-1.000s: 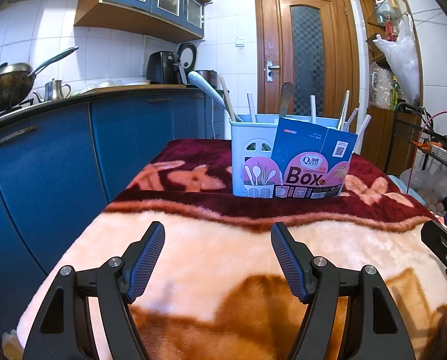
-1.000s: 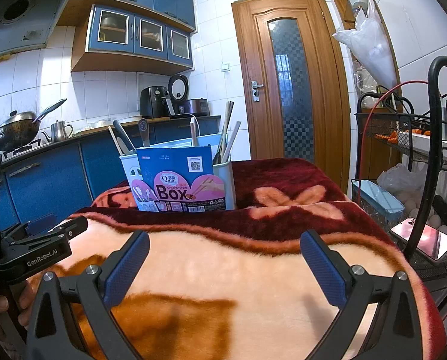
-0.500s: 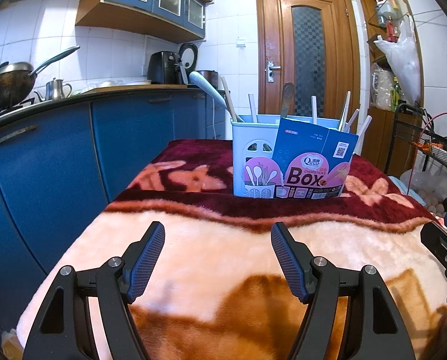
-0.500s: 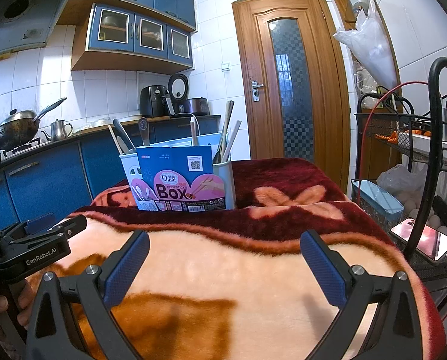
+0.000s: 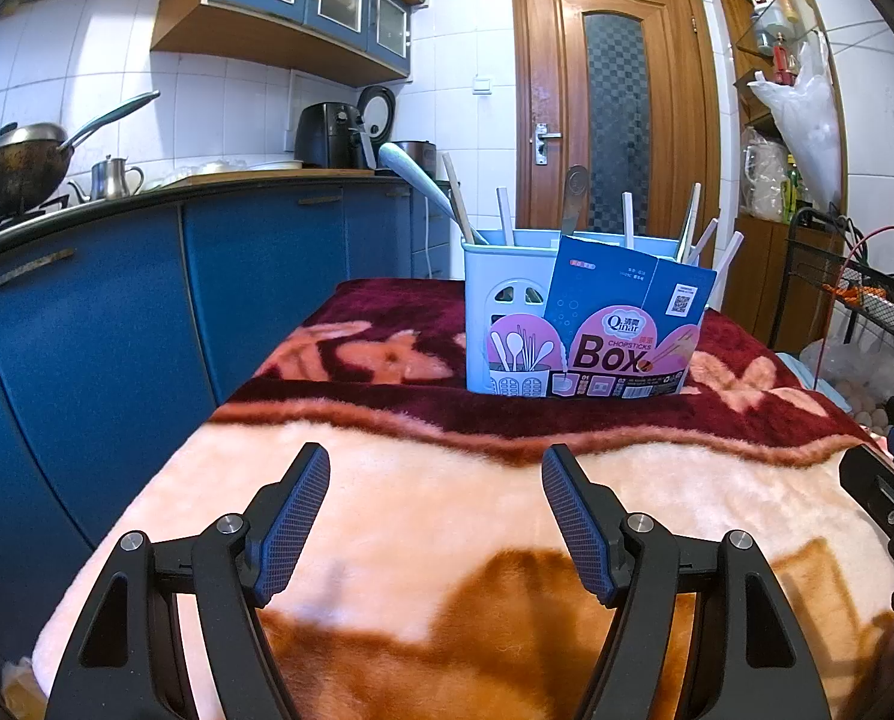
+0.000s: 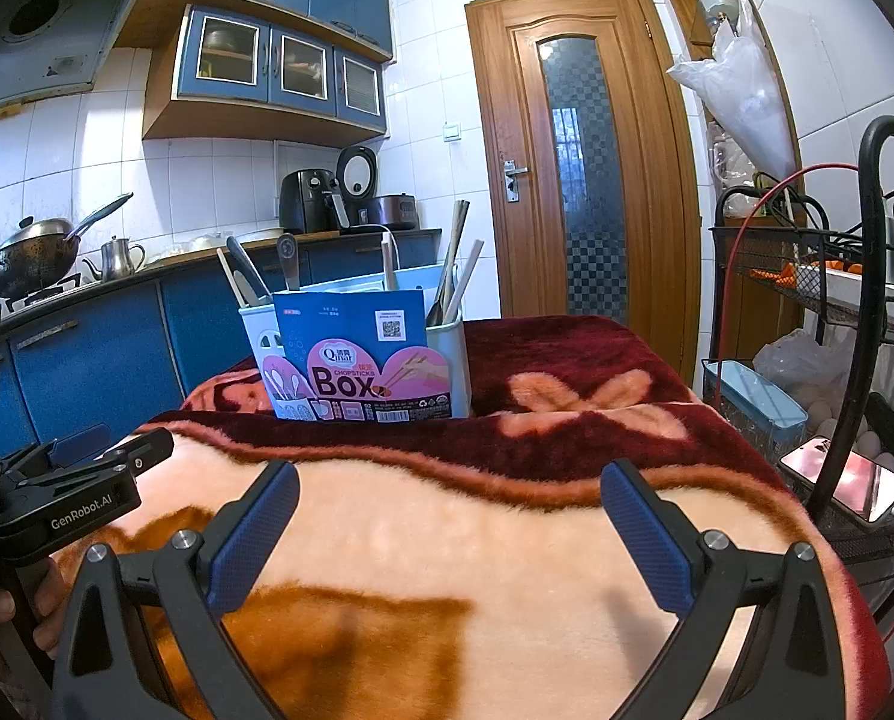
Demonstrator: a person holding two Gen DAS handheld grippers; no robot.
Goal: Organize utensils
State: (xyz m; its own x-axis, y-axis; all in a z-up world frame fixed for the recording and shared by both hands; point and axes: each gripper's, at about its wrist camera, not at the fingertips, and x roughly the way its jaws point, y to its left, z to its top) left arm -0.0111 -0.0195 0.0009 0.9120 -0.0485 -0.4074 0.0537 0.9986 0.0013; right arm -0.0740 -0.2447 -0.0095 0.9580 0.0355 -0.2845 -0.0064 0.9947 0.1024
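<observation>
standing on one blanket (image 5: 423,516), one utensil box (image 5: 585,324); two empty tongs

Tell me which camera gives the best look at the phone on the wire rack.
The right wrist view. The phone lies there in plain sight at the right edge, pink screen lit, on the wire rack beside the blanket-covered table. The left wrist view does not show it at all.

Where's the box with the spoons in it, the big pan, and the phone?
utensil holder (image 5: 507,276), left wrist view, pale blue front wall.
wok (image 6: 30,267), right wrist view, dark side of the bowl.
phone (image 6: 846,480), right wrist view, lit screen.
</observation>
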